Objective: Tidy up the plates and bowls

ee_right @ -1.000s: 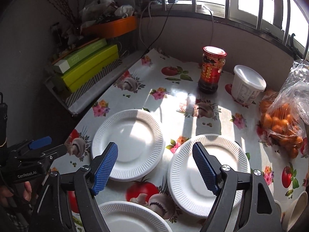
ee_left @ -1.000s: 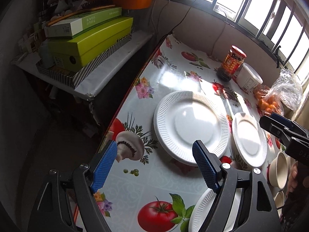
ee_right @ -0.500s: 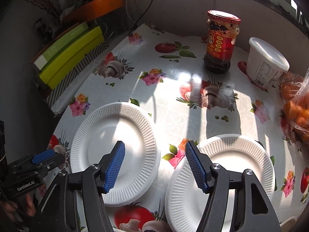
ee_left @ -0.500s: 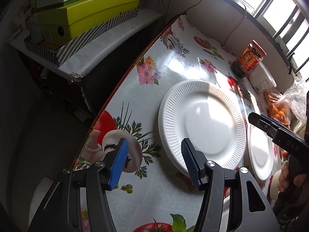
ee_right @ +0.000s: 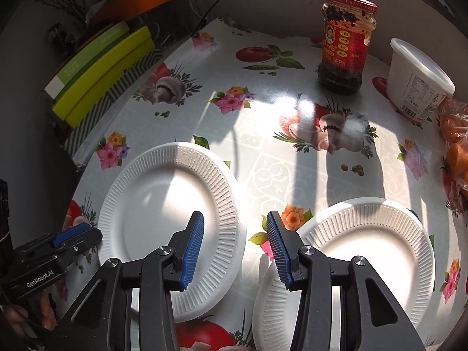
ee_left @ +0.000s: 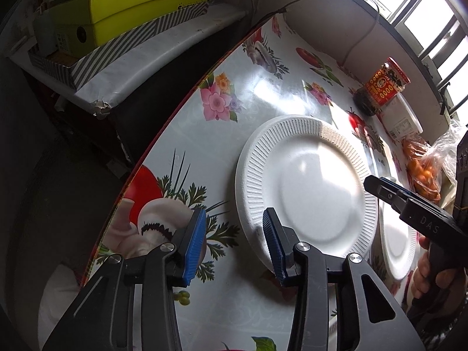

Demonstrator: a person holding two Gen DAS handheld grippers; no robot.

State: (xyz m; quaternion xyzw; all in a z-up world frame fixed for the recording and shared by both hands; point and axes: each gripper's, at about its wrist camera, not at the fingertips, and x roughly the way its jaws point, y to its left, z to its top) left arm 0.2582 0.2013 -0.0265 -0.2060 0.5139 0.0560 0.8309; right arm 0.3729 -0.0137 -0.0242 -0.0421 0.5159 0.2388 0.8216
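Two white ribbed paper plates lie on the patterned tablecloth. The left plate (ee_left: 310, 193) (ee_right: 166, 219) is near the table's left edge. The right plate (ee_right: 371, 257) (ee_left: 397, 242) lies beside it. My left gripper (ee_left: 232, 245) is open, low over the left plate's near-left rim, one finger over the plate, one over the cloth. My right gripper (ee_right: 234, 248) is open, straddling the left plate's right rim and the gap between the plates. Each gripper also shows in the other view, the left gripper (ee_right: 55, 251) and the right gripper (ee_left: 409, 204).
A chili sauce jar (ee_right: 345, 41) and a white lidded tub (ee_right: 418, 79) stand at the back. A bag of oranges (ee_right: 456, 146) lies at the right. Green and yellow boxes (ee_left: 131, 8) sit on a shelf beyond the table's left edge (ee_left: 163, 134).
Both grippers have moved forward and down toward the left plate, and their jaws have narrowed somewhat. The plates have not moved.
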